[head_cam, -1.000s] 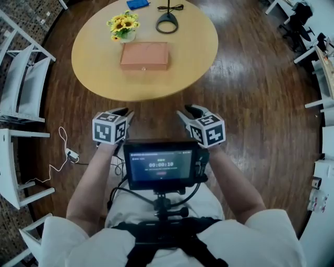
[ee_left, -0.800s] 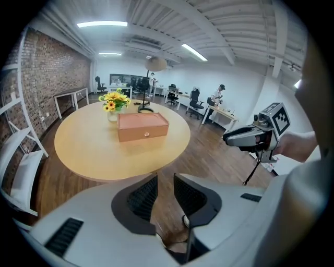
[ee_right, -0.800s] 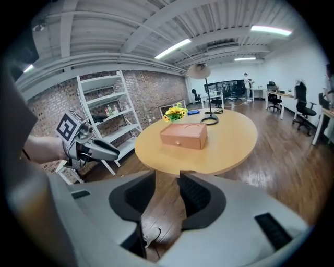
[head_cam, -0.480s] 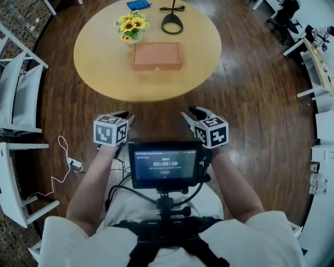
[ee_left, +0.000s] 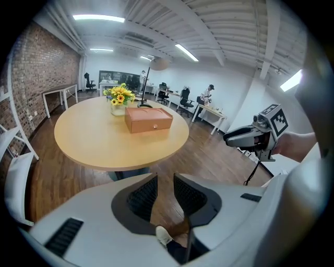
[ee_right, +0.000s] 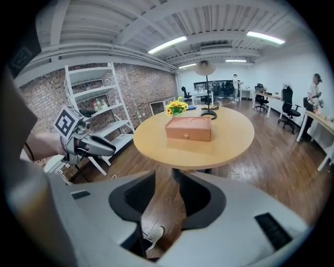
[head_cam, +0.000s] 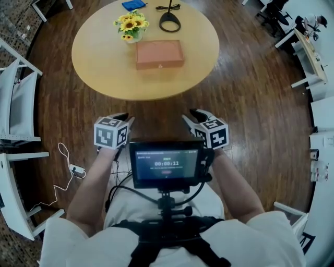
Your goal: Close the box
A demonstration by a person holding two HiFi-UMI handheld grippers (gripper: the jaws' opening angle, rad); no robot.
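A flat brown box (head_cam: 159, 54) with a small front knob lies lid down on the round wooden table (head_cam: 99, 62); it also shows in the left gripper view (ee_left: 148, 119) and the right gripper view (ee_right: 189, 128). Both grippers hover over the floor in front of the table, well short of the box. My left gripper (head_cam: 125, 117) has its jaws a narrow gap apart with nothing between them (ee_left: 165, 180). My right gripper (head_cam: 191, 114) is likewise slightly open and empty (ee_right: 167, 180).
A vase of sunflowers (head_cam: 128, 25), a black lamp base (head_cam: 170, 23) and a blue item (head_cam: 133, 4) stand behind the box. White chairs (head_cam: 15, 104) line the left side. A white cable (head_cam: 68, 156) lies on the floor. A chest-mounted screen (head_cam: 167, 162) sits below the grippers.
The head view has drifted, so the table and box sit a little further right in the frame. Both grippers keep their places and their jaw gaps.
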